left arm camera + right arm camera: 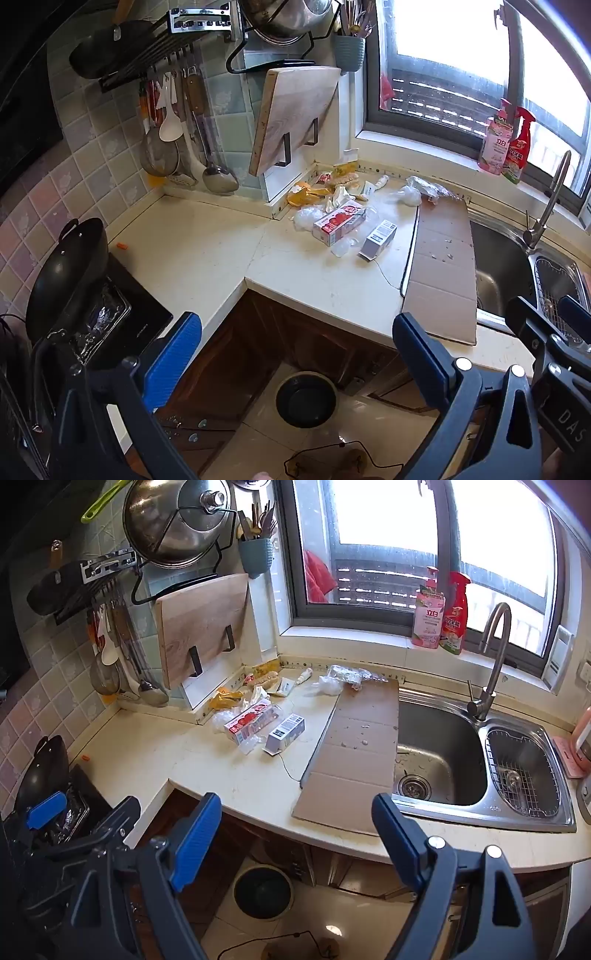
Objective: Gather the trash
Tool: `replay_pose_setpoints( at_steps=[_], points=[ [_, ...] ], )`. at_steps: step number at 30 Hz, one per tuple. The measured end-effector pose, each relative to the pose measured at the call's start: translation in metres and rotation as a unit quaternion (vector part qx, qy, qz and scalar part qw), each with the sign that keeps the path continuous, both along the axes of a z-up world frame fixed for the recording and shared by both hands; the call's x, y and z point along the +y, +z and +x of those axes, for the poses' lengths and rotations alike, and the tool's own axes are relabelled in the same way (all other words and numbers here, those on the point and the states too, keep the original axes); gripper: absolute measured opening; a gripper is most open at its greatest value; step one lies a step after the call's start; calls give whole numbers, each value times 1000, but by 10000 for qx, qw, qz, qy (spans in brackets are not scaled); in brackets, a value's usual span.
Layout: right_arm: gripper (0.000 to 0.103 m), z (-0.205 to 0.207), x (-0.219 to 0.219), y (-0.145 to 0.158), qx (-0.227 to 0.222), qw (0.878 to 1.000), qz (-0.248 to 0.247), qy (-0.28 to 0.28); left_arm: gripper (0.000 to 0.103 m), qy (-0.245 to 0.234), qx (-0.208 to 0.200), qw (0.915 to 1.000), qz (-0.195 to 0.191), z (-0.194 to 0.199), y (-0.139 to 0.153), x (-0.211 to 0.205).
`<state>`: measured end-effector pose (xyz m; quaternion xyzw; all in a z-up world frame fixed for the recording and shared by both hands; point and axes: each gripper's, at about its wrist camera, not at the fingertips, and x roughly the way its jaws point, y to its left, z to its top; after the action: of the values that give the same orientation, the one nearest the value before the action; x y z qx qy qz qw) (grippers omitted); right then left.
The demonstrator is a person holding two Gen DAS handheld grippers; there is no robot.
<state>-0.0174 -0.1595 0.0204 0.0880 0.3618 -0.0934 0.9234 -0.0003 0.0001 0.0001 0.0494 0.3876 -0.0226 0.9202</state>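
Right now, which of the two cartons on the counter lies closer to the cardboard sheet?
The small white-grey carton; the red-and-white carton lies farther left of the cardboard sheet.

Cartons (264,725) left of cardboard (354,746) (sink-side)

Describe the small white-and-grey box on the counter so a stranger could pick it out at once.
Start at the steel sink and move left across the flat cardboard sheet on the cream counter. Just past its left edge lies the white-and-grey box, nearest of the litter to the counter's front. Its neighbour, the longer carton, shows red fruit pictures; this one is plain with a printed label.
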Motion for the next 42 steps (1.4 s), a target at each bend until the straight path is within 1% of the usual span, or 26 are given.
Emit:
replay_pose_setpoints(
  at_steps=[1, 5, 9, 10, 11, 14, 16, 23, 27, 31, 42],
  points=[
    [84, 0, 0, 0, -56, 10000, -60, -3, 102, 2, -9, 10000, 7, 0, 0, 0],
    [84, 2, -1, 0, -69, 10000, -45, -26, 102, 5, -78, 10000, -14, -2, 2, 1],
    [84, 3, -1, -2, -48, 10000, -23, -57, 102, 9, -65, 9999, -111, 3, 3, 9],
    [84, 11, -2, 1, -17, 10000, 19, 3, 102, 3, -39, 9999, -129, 5, 4, 11],
    [84, 11, -1, 1, 5, 10000, 38, -3, 102, 36, -6, 9999, -104, 6, 2, 3],
    [84, 11, 2, 2, 42, 10000, 58, -30, 101, 14, 54, 9999, -113, 10, 0, 2],
    [84, 10, -6, -6, 32, 9999, 114, -1, 101, 23, 43, 10000, -86, 10, 0, -1],
    [84, 11, -6, -5, -27, 10000, 94, -11, 101, 17, 26, 10000, -86, 11, -1, -3],
    [84, 11, -6, -3, -95, 9999, 111, 27, 100, 64, -73, 9999, -46, 13, 2, -5],
    [84, 9, -5, -2, -160, 9998, 101, 67, 99, 82, -129, 9998, -103, 14, 4, -3],
    [84, 2, 1, 4, -358, 9993, 37, 122, 99, 153, -423, 9989, -119, -4, 13, 9]
  ],
)
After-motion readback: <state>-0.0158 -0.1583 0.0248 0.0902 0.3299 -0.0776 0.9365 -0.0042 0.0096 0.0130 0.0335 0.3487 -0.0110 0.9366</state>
